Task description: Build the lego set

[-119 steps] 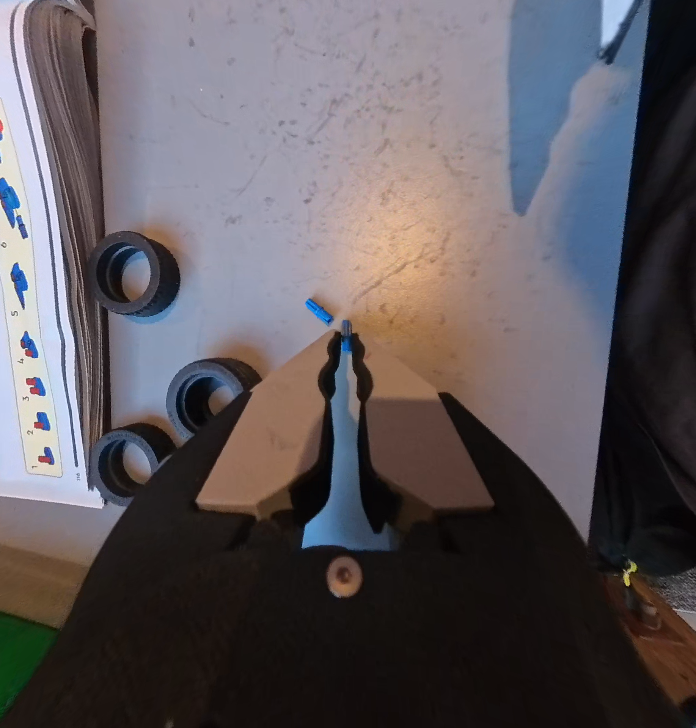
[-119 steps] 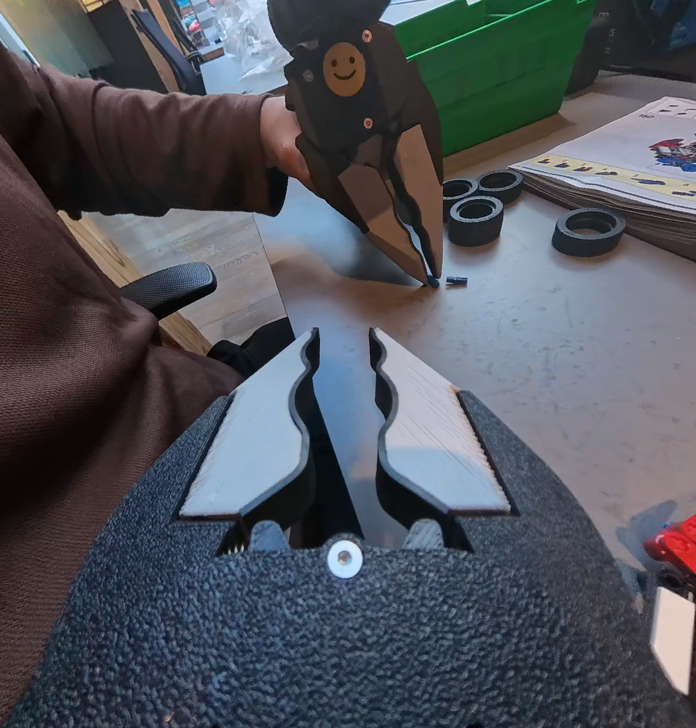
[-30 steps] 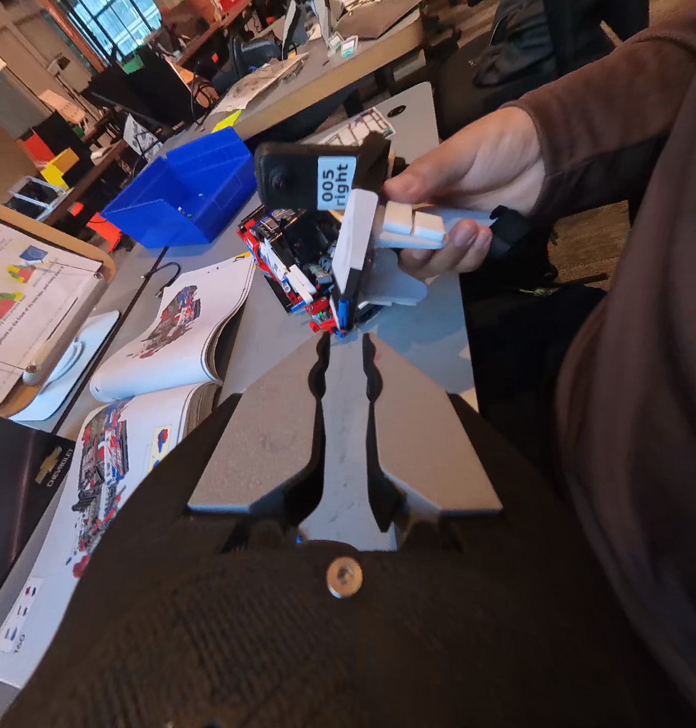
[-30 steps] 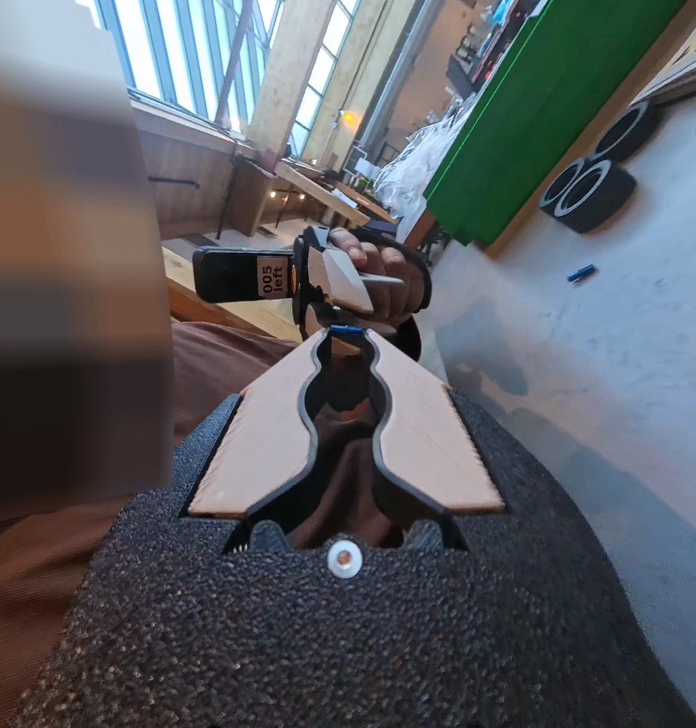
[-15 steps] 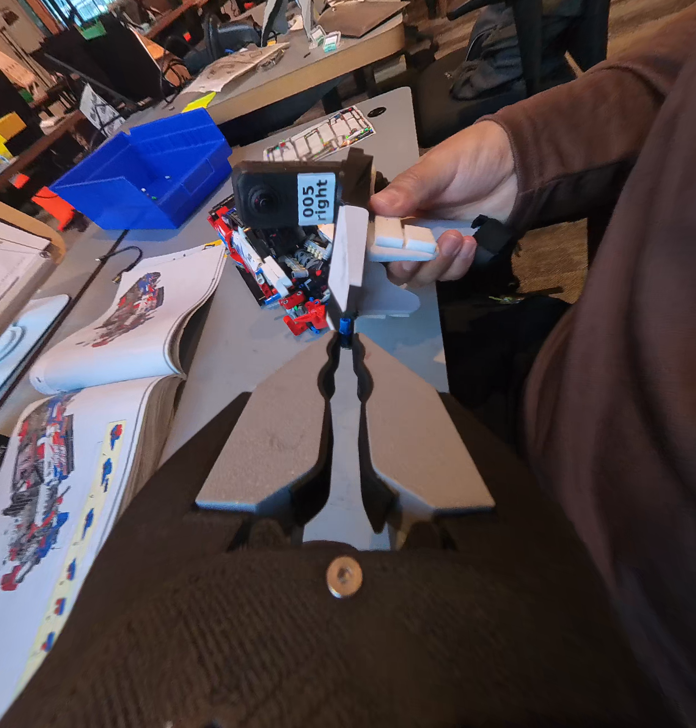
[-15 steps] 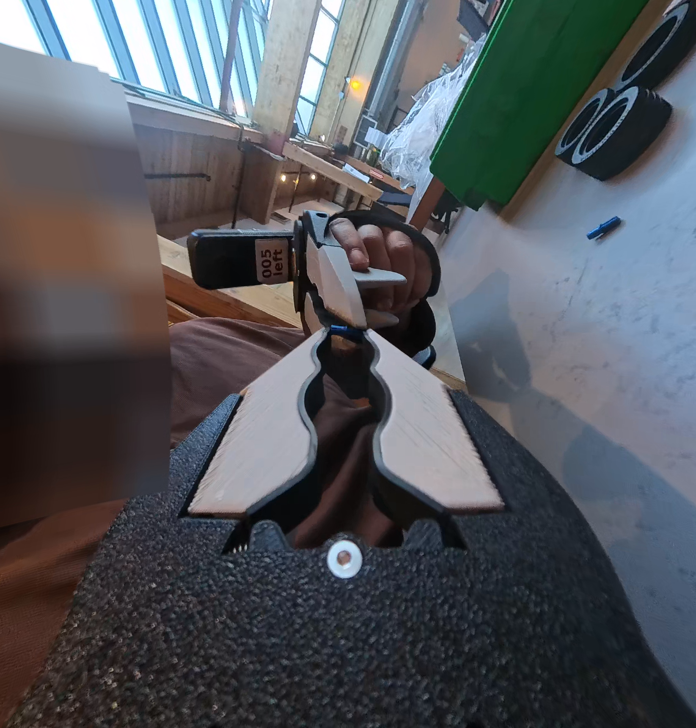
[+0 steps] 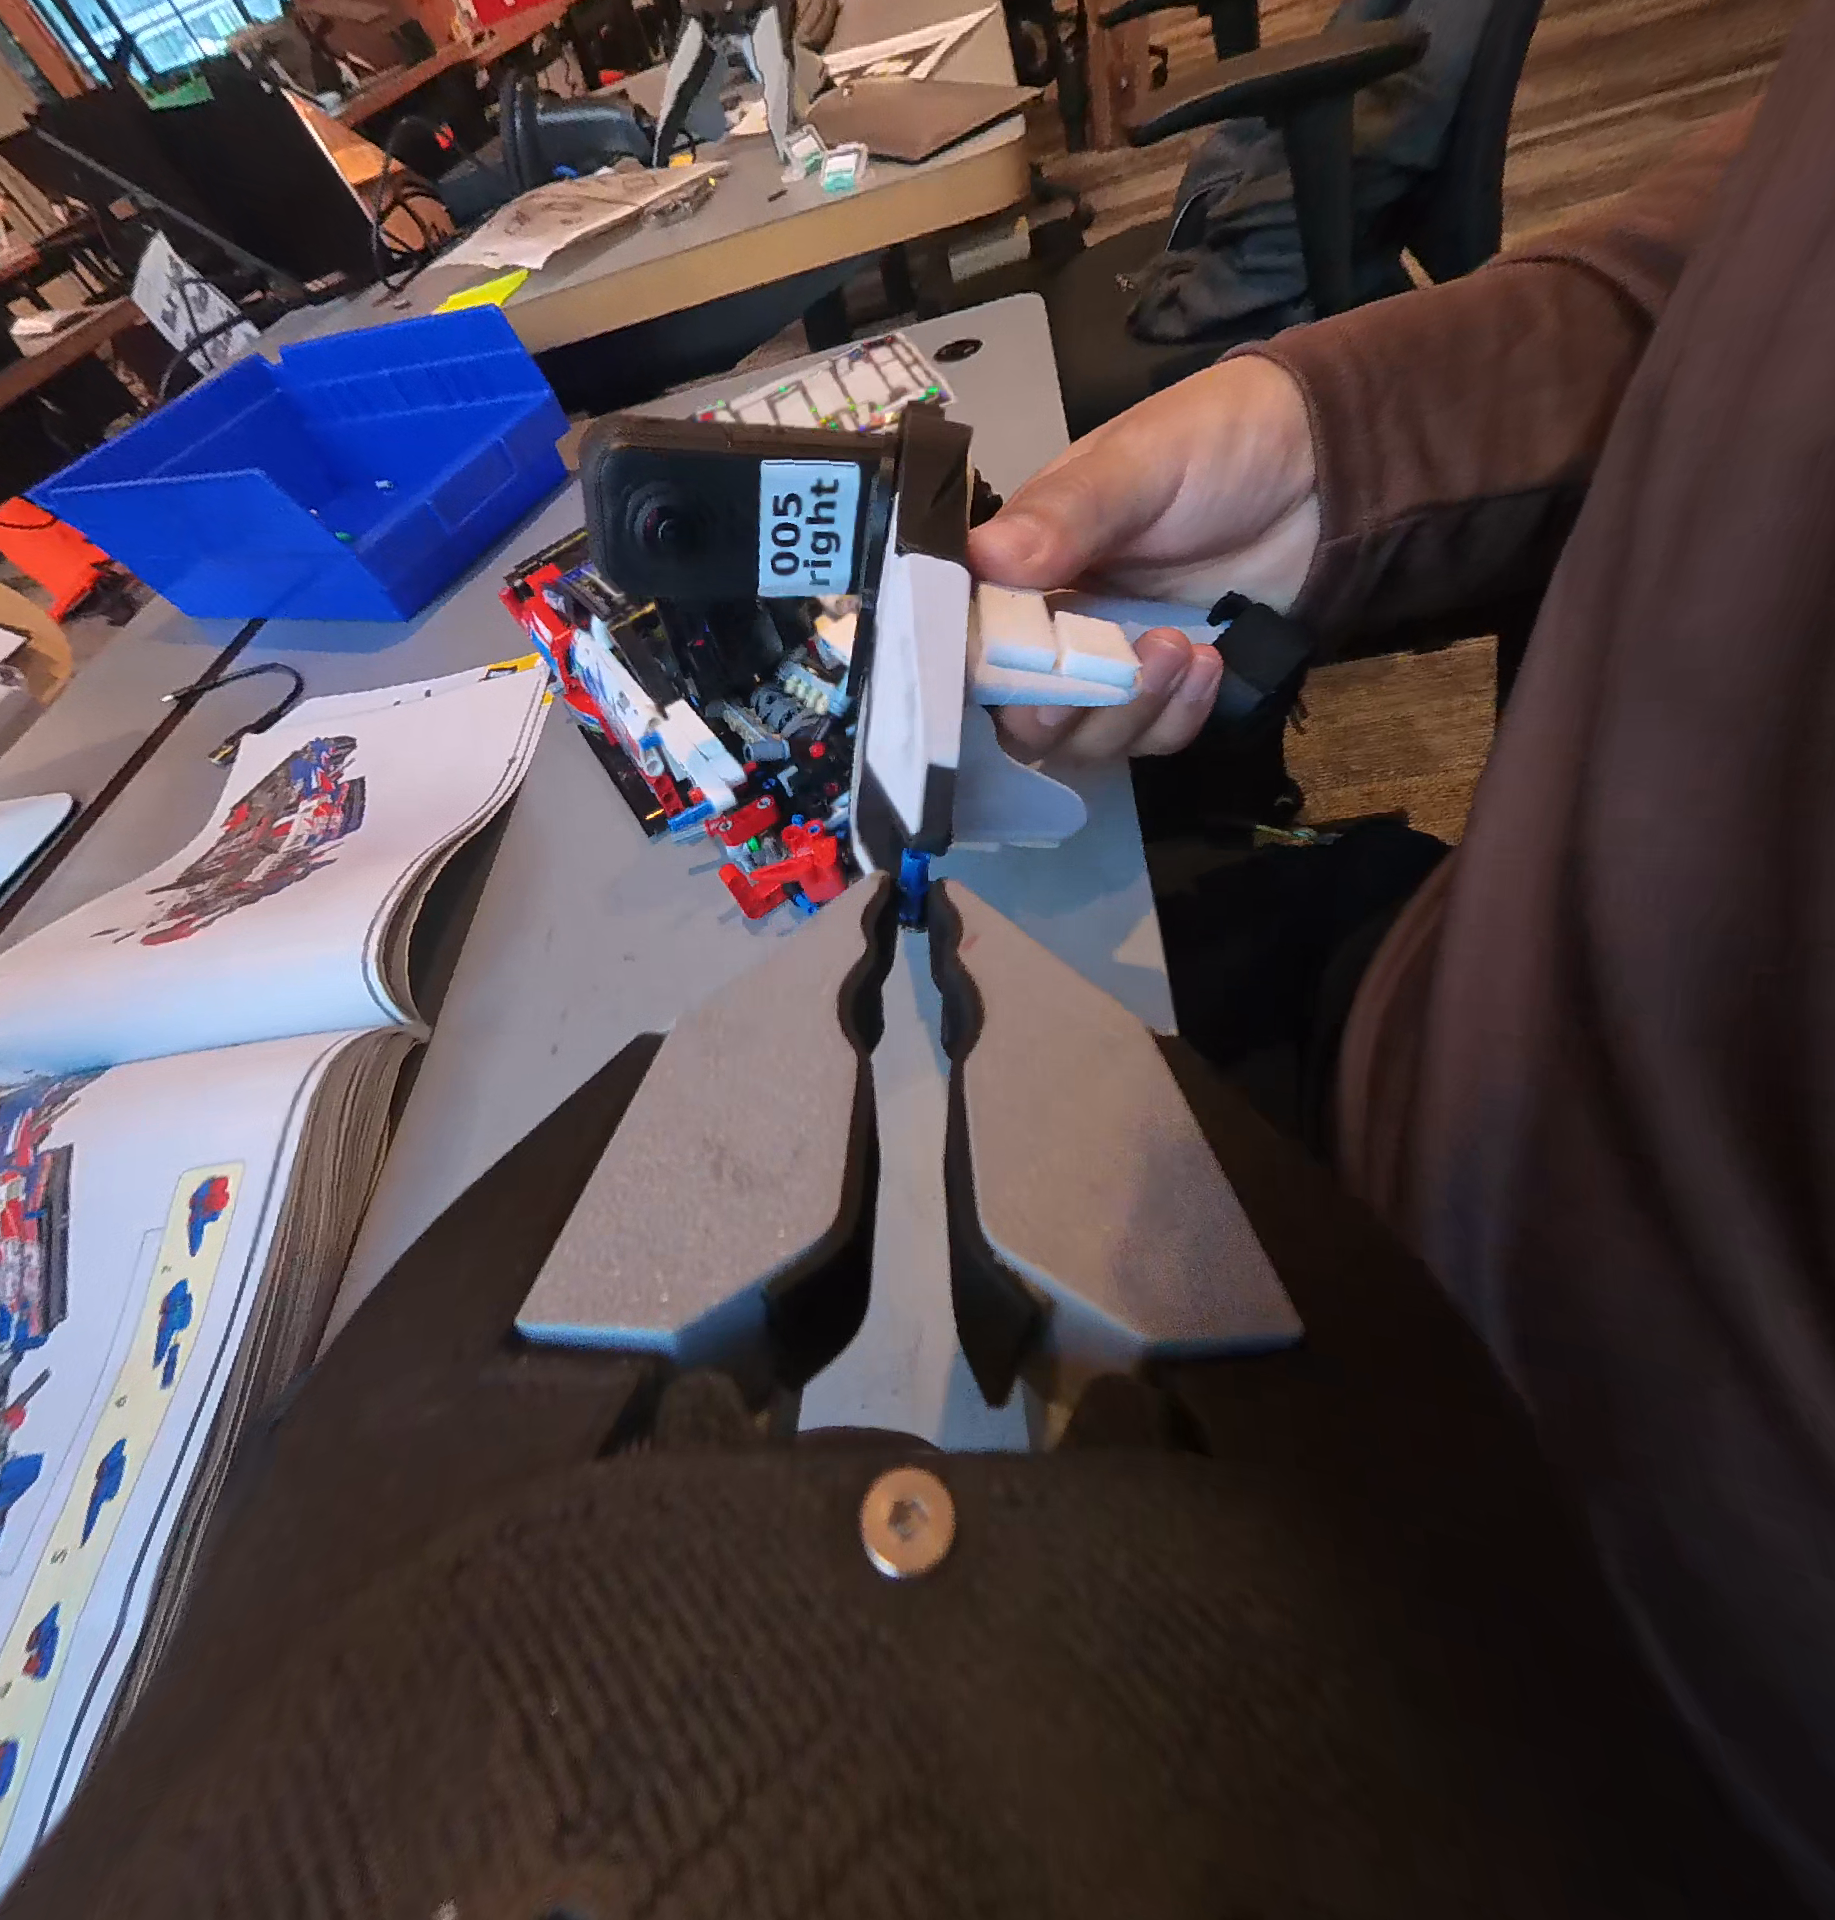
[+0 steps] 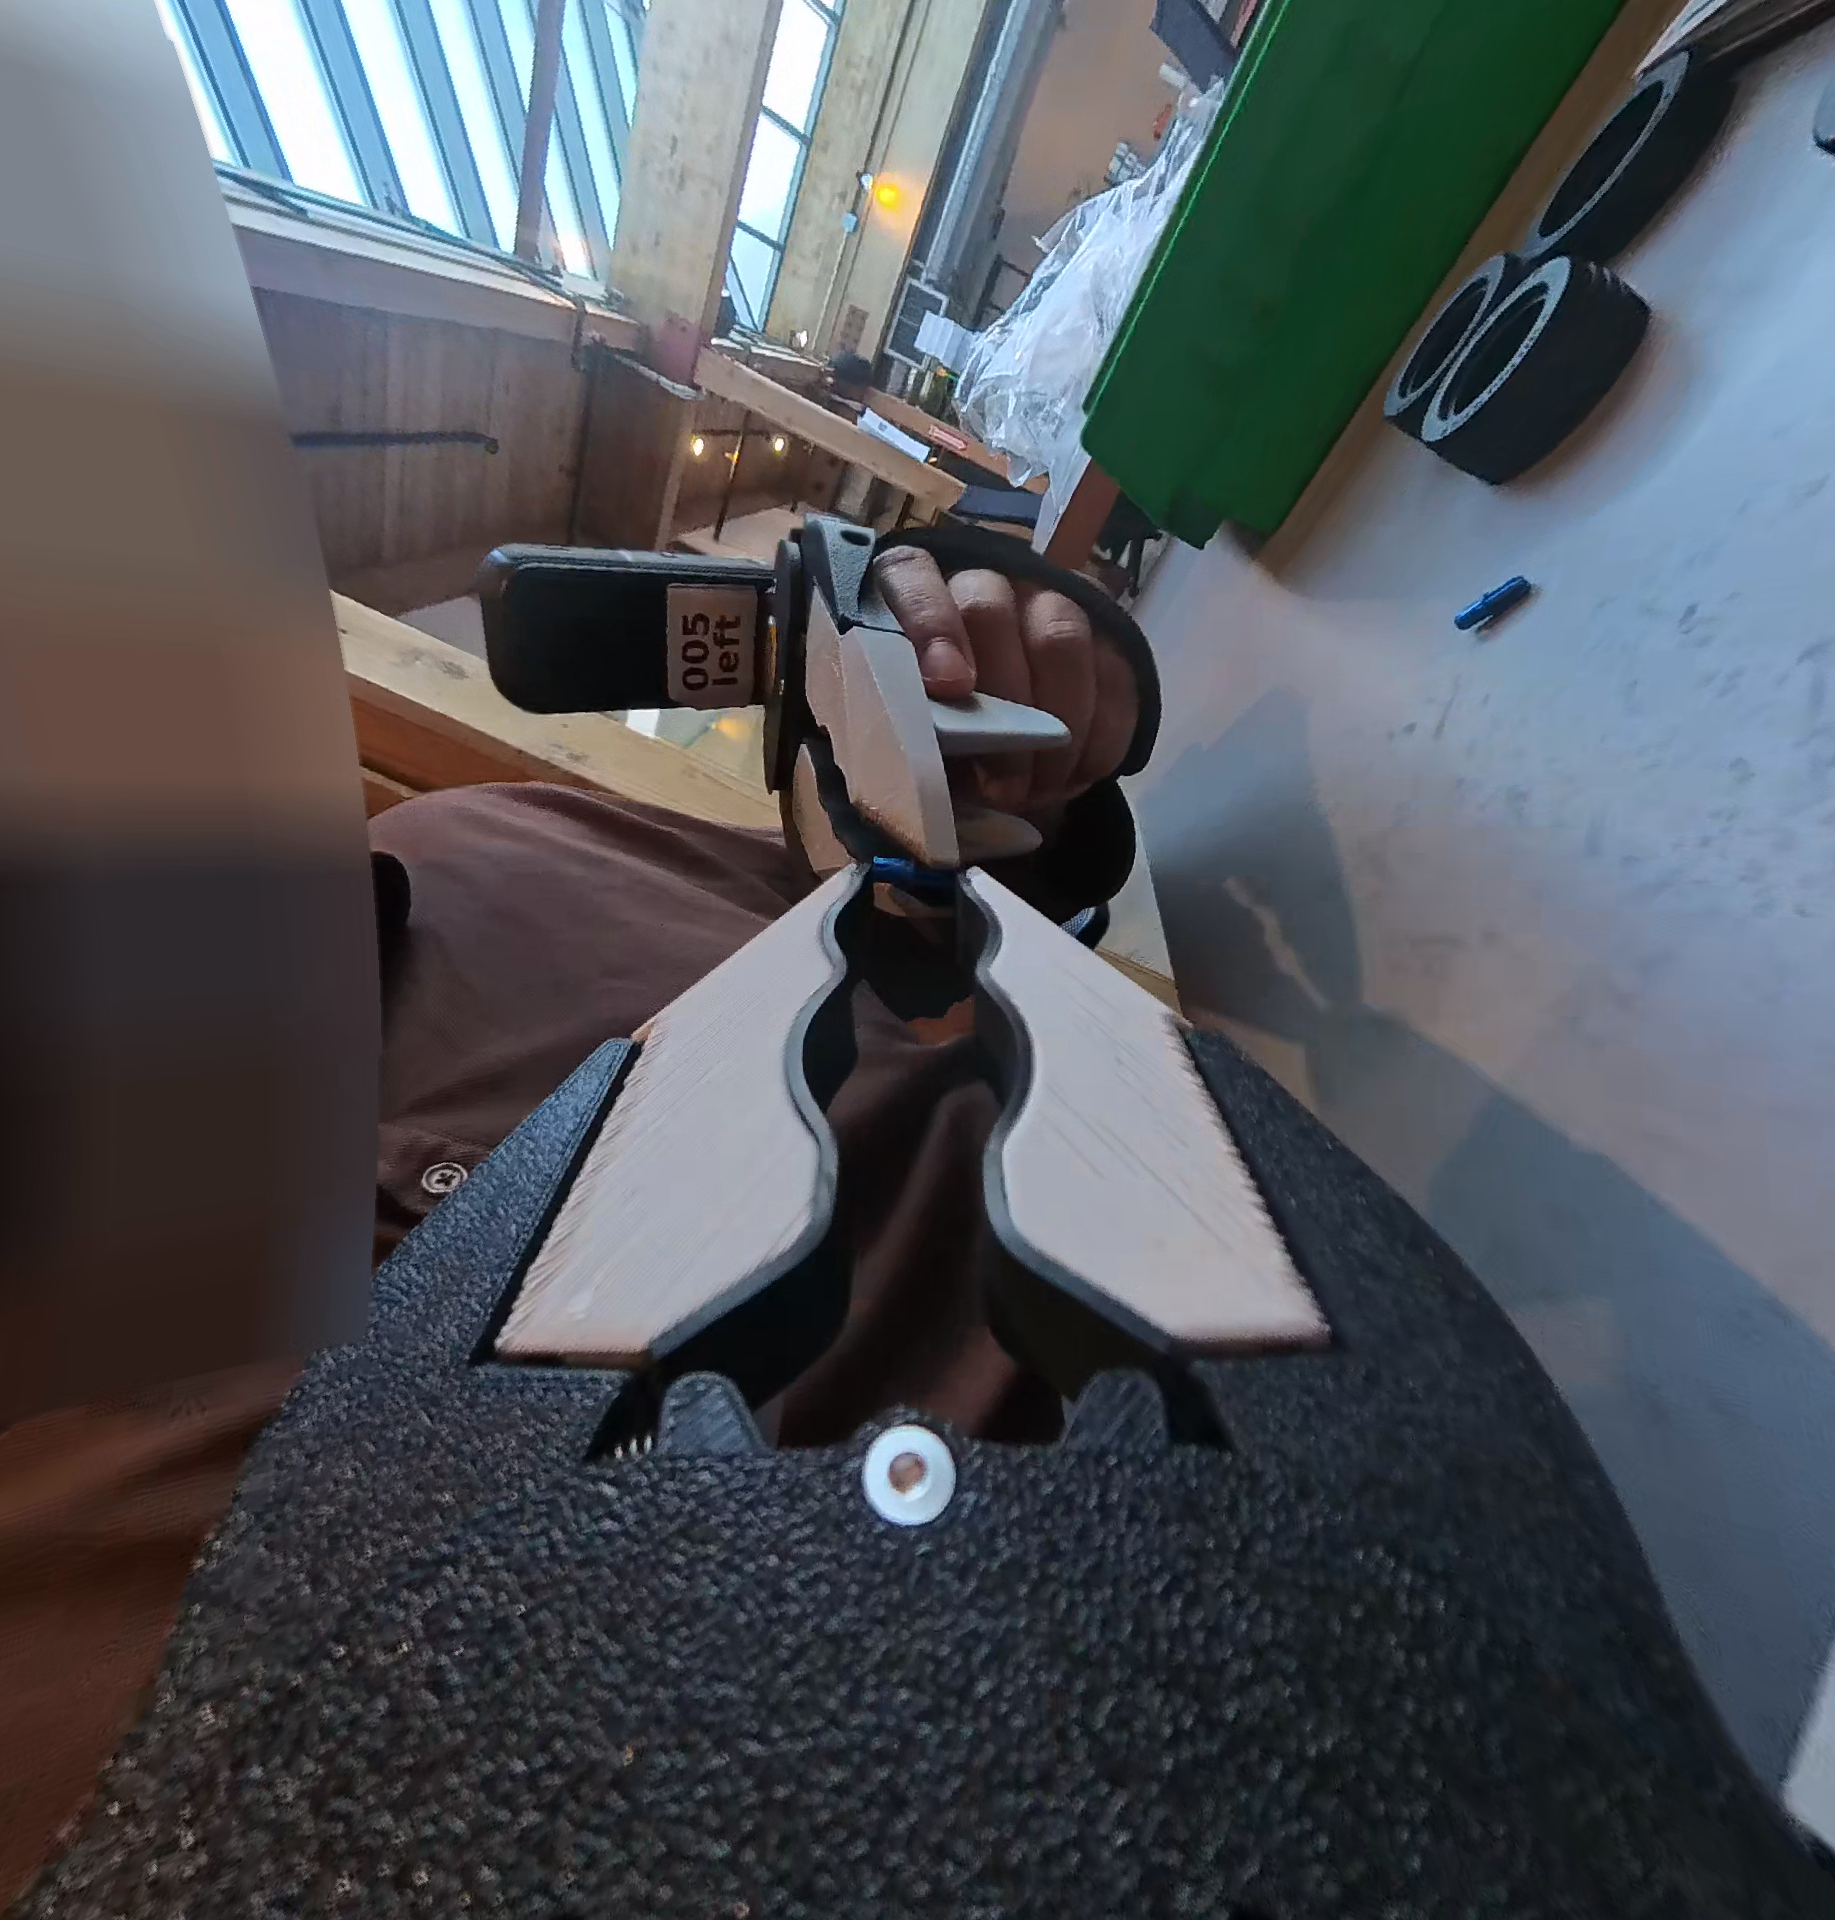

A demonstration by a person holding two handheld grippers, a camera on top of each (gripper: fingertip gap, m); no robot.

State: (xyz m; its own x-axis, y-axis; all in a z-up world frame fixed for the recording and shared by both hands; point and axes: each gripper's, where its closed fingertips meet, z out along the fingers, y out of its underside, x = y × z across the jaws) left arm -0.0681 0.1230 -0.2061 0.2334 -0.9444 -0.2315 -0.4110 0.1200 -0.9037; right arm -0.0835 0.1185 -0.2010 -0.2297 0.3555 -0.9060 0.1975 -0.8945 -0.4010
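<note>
A small blue pin [image 7: 912, 871] sits between the tips of both grippers, held in the air above the table edge. My left gripper [image 7: 914, 906] is shut on its lower end. My right gripper [image 8: 910, 883] faces the left one tip to tip and clamps the pin [image 8: 908, 876] lengthwise between its fingertips. The part-built red, white, blue and black lego truck [image 7: 684, 717] stands on the grey table [image 7: 580, 935] just behind the right gripper. A second blue pin [image 8: 1493, 604] lies loose on the table.
An open instruction booklet [image 7: 217, 1143] lies left of the truck, with a blue bin [image 7: 310, 499] and a black cable [image 7: 253, 686] beyond it. Black tyres [image 8: 1515, 364] lie by a green bin [image 8: 1308, 229]. The person's brown sleeve [image 7: 1619, 935] fills the right side. The tips of both grippers are at nearly the same place.
Four seconds ago my left gripper held the pin at the table by the tyres. One second ago the right gripper held it and my left jaws stood apart; they have since closed on it.
</note>
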